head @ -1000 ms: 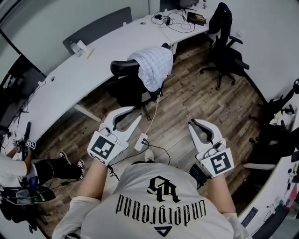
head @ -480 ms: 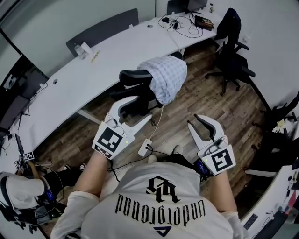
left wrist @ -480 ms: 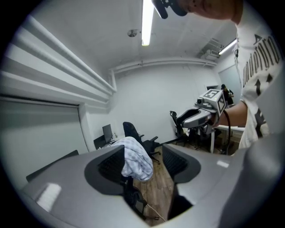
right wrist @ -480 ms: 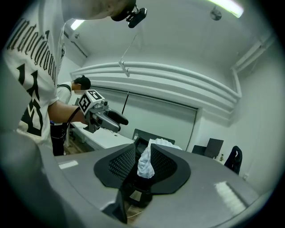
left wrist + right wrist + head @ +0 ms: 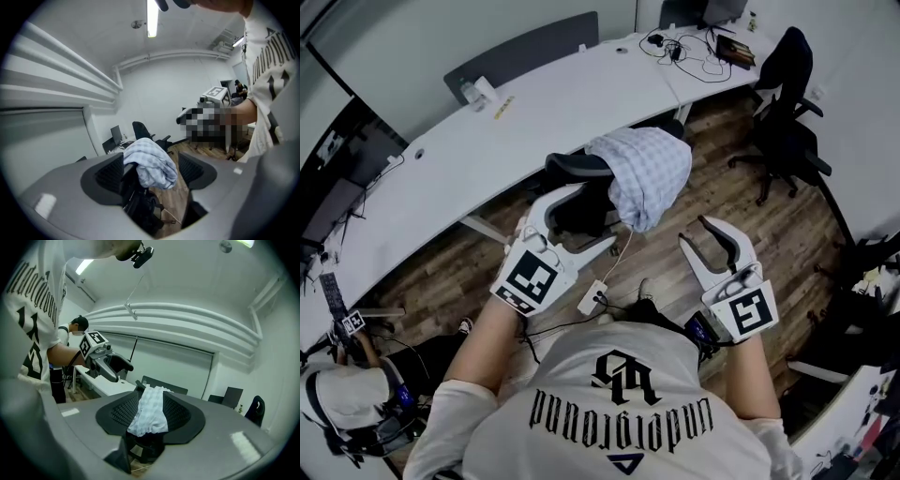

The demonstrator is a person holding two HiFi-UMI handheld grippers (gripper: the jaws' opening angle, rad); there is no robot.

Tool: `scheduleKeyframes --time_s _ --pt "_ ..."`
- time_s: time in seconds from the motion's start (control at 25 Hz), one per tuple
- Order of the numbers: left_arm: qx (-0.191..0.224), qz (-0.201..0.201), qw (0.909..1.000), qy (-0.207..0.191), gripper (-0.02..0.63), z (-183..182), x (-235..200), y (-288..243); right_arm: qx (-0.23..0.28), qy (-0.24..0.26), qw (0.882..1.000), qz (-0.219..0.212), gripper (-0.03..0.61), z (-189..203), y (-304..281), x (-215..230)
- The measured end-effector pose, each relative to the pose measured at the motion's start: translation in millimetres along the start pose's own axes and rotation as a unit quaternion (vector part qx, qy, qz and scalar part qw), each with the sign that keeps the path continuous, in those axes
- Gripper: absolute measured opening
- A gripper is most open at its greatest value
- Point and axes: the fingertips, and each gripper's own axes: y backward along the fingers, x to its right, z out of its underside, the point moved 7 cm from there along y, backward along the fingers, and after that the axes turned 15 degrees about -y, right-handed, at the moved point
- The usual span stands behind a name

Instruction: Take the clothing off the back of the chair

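- Clothing point(image 5: 645, 178): we record one pale checked garment, bunched and draped over the top of the chair back, its folds hanging down the side that faces the person.
- Chair point(image 5: 572, 167): a black office chair, drawn up to the desk, with its seat and base dark under the garment.
- Left gripper point(image 5: 595, 216): we find its jaws spread wide, having just been opening. Nothing is pinched. In the left gripper view the garment shows through the gap between the ribbed pads point(image 5: 110, 172), but it lies ahead of them and neither pad presses on it. In the head view the gripper hangs just beside the chair.
- Right gripper point(image 5: 694, 230): its jaws stand partly apart and have also just been opening. They hold nothing. Its own view frames the garment between the jaws, still out in front and untouched. It hangs over the bare floor, to the right of the chair and near it.
- Desk point(image 5: 487, 141): a long white curved top behind the chair, with a tangle of cables point(image 5: 684, 52) at its far end.
- Second chair point(image 5: 787, 112): black, standing well apart by the far end of the desk.
- Floor point(image 5: 750, 225): wood planks. A white power strip point(image 5: 591, 300) lies on it by the person's feet.
- Other person point(image 5: 347, 403): we note them seated low at the left edge of the head view.
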Motion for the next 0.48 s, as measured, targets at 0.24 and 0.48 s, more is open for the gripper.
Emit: scheduleKeyframes --time_s 0.24,0.48 --pt "-0.036 0.01 0.9993 0.006 0.417 9 -13 -37 -0.01 0.006 0.999 -0.03 0.174 -3 -32 45" --pt "-0.077 0.022 0.9966 0.022 0.417 16 -21 -72 -0.032 0.002 0.997 -0.068 0.215 1 -62 91"
